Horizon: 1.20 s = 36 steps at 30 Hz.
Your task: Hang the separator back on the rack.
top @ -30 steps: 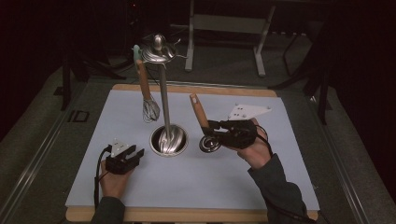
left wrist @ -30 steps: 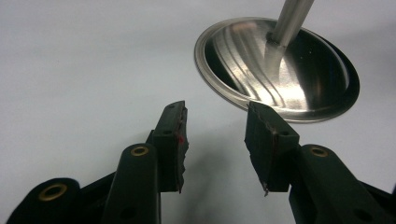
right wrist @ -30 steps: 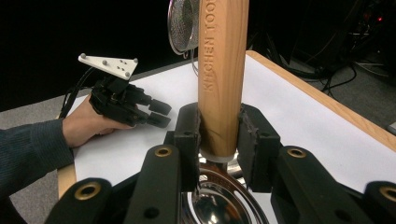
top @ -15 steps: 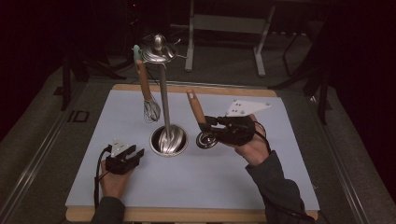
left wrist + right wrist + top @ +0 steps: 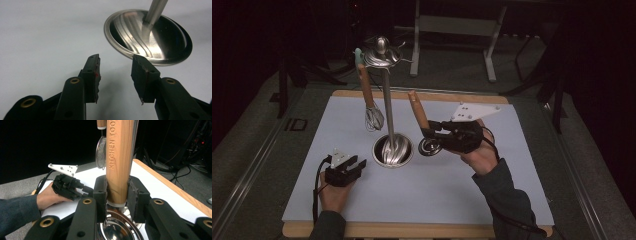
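Note:
A steel utensil stand rises from a round base on the white mat. A whisk with a wooden handle hangs from the stand's top. My right gripper is shut on the lower end of a wooden-handled ladle. The handle leans up and left, and the steel bowl sits low beside the stand base. My left gripper rests open on the mat just left of the base, with nothing between its jaws.
The mat lies on a wooden board whose edge shows at the front. Dark floor and metal table legs lie beyond the far edge. A metal rail runs along the left side. The left hand shows in the right gripper view.
The ladle's handle in my right gripper has shifted slightly up and to the left in the high view. My left gripper has stayed where it was.

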### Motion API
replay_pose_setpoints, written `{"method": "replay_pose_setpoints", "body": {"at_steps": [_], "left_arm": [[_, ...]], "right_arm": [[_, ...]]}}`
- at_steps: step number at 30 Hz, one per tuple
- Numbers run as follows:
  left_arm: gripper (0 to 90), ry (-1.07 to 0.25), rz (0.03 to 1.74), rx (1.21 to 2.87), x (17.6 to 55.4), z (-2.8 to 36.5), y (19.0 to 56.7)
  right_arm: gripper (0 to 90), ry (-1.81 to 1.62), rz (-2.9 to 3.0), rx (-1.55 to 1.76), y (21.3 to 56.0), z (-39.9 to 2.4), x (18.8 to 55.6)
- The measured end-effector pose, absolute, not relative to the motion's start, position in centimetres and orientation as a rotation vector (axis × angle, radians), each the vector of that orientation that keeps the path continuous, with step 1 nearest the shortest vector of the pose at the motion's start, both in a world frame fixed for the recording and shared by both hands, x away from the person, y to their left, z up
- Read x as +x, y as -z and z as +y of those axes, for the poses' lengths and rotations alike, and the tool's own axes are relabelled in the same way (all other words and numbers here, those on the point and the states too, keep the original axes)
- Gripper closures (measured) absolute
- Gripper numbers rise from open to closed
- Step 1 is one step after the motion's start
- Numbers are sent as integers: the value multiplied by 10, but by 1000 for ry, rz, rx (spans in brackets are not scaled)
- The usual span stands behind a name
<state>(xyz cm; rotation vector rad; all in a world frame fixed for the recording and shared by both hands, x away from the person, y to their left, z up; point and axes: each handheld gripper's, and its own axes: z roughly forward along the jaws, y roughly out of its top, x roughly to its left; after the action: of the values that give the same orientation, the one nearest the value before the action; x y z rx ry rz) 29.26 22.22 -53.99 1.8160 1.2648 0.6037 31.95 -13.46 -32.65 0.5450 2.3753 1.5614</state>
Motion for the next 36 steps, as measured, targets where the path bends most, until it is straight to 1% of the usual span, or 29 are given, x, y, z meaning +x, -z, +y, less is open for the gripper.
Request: {"method": "replay_pose_setpoints", "body": {"at_steps": [36], "left_arm": [[588,-603,1263,1821,293,222,540]], "right_arm": [[714,-1621,2326,495,301,-119,320]]}}
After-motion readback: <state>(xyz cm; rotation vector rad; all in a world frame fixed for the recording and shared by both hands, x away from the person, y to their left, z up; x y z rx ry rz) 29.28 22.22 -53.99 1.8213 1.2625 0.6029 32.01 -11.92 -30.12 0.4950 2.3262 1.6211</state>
